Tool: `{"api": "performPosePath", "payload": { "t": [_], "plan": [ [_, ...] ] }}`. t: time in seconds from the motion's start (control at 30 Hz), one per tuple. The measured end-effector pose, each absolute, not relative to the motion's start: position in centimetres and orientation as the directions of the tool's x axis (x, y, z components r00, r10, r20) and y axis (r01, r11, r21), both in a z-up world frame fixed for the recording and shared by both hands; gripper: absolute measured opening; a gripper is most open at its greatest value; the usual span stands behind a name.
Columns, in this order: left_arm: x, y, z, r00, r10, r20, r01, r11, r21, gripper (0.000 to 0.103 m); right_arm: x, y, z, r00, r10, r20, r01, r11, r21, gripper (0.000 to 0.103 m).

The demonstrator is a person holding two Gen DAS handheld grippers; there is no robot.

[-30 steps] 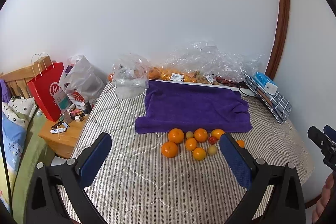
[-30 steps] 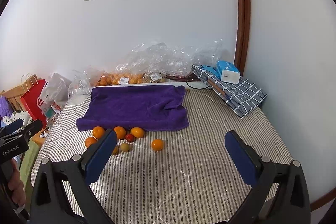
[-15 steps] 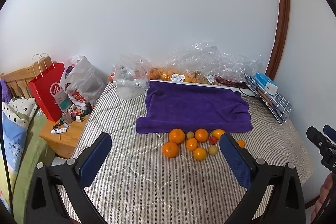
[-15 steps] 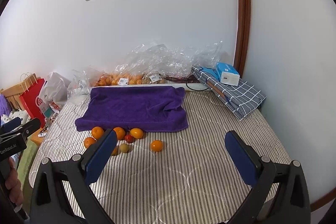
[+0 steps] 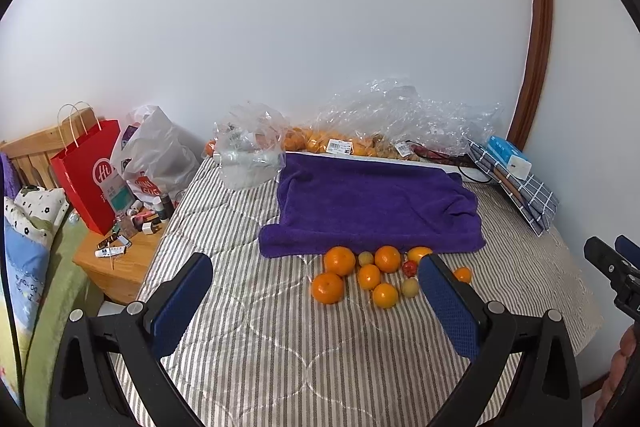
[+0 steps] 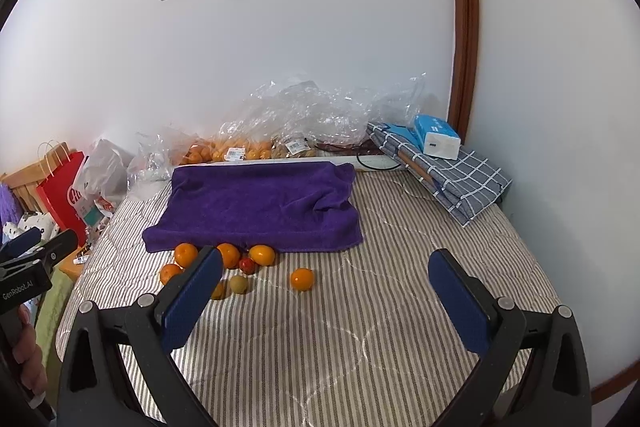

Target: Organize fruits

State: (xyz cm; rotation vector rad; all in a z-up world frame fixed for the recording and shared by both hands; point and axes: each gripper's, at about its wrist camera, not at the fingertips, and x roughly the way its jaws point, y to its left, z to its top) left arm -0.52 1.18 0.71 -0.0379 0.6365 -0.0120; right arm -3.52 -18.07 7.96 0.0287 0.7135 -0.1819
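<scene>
Several oranges (image 5: 339, 260) and small yellow-green and red fruits lie in a cluster on the striped bed cover, just in front of a purple towel (image 5: 372, 203). One small orange (image 6: 301, 278) lies apart to the right. The towel also shows in the right wrist view (image 6: 260, 205). My left gripper (image 5: 316, 301) is open and empty, held above the bed short of the cluster. My right gripper (image 6: 326, 295) is open and empty, held above the bed with the lone orange between its fingers in view.
Clear plastic bags with more oranges (image 5: 360, 135) lie along the wall behind the towel. A folded checked cloth with a tissue pack (image 6: 440, 163) sits at the right. A red paper bag (image 5: 86, 171) and a cluttered wooden stand (image 5: 120, 255) are at the bed's left.
Both grippers have drifted slightly; the view has barely shifted. Nothing was picked up or released.
</scene>
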Motion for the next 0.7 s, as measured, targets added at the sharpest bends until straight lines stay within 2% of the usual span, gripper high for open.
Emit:
{"api": "performPosePath", "payload": {
  "t": [0.47,0.63,0.7],
  "plan": [
    [3.1,3.4,-1.7,0.799,0.007,-0.602,-0.003,1.0,0.008,0.103,0.1,-18.1,4.0,0.712,-0.109,-0.694,0.119,0.992,-0.034,0.098],
    [4.4,4.3,-3.3,0.787,0.052,-0.614,-0.019,0.998,0.06,0.103,2.2,-18.7,1.2,0.669,-0.079,-0.739,0.118,0.993,0.001,0.094],
    [5.0,4.6,-4.2,0.774,0.062,-0.63,-0.024,0.997,0.069,0.103,2.7,-18.8,0.3,0.662,-0.075,-0.746,0.117,0.993,0.004,0.09]
  ]
}}
